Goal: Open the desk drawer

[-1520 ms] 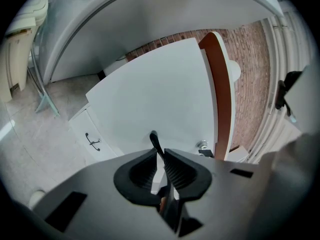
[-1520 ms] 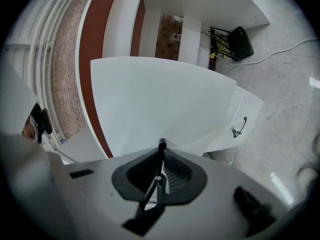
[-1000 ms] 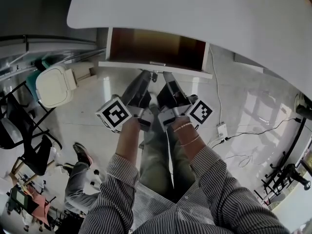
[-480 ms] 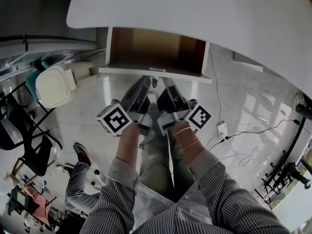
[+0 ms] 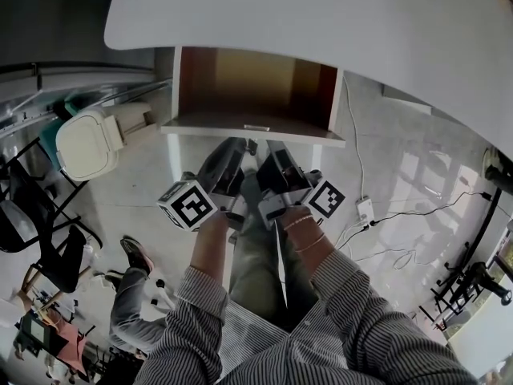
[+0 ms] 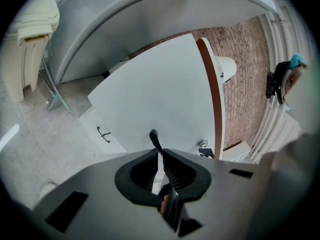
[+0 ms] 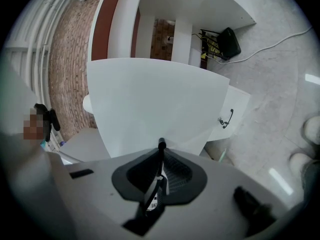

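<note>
Both empty – left hand-held gripper [image 5: 240, 143] just closed up, right hand-held gripper [image 5: 272, 145] closed – near drawer [image 5: 210, 124] front.

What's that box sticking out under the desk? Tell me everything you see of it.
It is the desk drawer, pulled well out from under the white desk top. Its inside looks like reddish-brown wood and holds nothing visible; the flat front panel is white, with a small handle midway along its top edge. Its rear is tucked beneath the top.

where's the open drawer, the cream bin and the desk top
open drawer [image 5: 240, 83]: head view, its brown inside
cream bin [image 5: 86, 141]: head view, its lid
desk top [image 5: 337, 22]: head view, bare white surface
</note>
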The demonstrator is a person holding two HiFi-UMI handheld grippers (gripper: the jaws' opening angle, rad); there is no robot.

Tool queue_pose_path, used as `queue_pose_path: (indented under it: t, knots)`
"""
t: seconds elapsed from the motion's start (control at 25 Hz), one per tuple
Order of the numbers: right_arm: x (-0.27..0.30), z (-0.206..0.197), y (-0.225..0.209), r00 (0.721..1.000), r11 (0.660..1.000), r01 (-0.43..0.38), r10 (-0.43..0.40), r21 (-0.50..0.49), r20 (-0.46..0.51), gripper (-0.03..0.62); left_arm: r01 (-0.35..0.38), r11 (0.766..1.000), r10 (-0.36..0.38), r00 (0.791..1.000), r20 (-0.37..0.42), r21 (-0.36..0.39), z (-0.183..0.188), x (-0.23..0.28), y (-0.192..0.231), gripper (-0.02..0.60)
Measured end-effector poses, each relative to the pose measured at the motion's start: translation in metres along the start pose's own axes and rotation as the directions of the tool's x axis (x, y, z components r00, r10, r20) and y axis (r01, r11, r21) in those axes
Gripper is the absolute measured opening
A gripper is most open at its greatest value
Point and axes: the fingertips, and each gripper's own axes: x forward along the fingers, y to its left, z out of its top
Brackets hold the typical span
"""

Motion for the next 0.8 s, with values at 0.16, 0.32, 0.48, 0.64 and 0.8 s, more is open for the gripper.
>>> queue_pose_path:
  t: [0.16,0.32,0.48,0.64,0.8]
  knots:
    - [-0.009,-0.006,-0.007,1.0,1.0,0.022,-0.022,0.018,0.002,0.037,-0.006,1.0,0.006,1.0,-0.013,-0.024,-0.01,-0.005,0.004,0.04]
    - [-0.012,-0.012,-0.014,0.999,0.998,0.044,-0.044,0.037,0.002,0.037,-0.018,1.0,0.018,1.0,-0.015,-0.024,-0.014,-0.01,0.01,0.04]
    - [-0.011,-0.013,-0.019,0.999,0.998,0.051,-0.051,0.04,-0.001,0.037,-0.027,0.999,0.026,0.999,-0.026,-0.027,-0.016,-0.01,0.016,0.04]
    - [-0.013,-0.014,-0.03,0.998,0.996,0.066,-0.066,0.051,-0.008,0.037,-0.034,0.999,0.033,0.999,-0.033,-0.039,-0.021,-0.007,0.025,0.04]
    - [-0.012,-0.015,-0.042,0.998,0.995,0.069,-0.069,0.068,-0.008,0.037,-0.043,0.998,0.041,0.999,-0.036,-0.041,-0.024,-0.005,0.035,0.04]
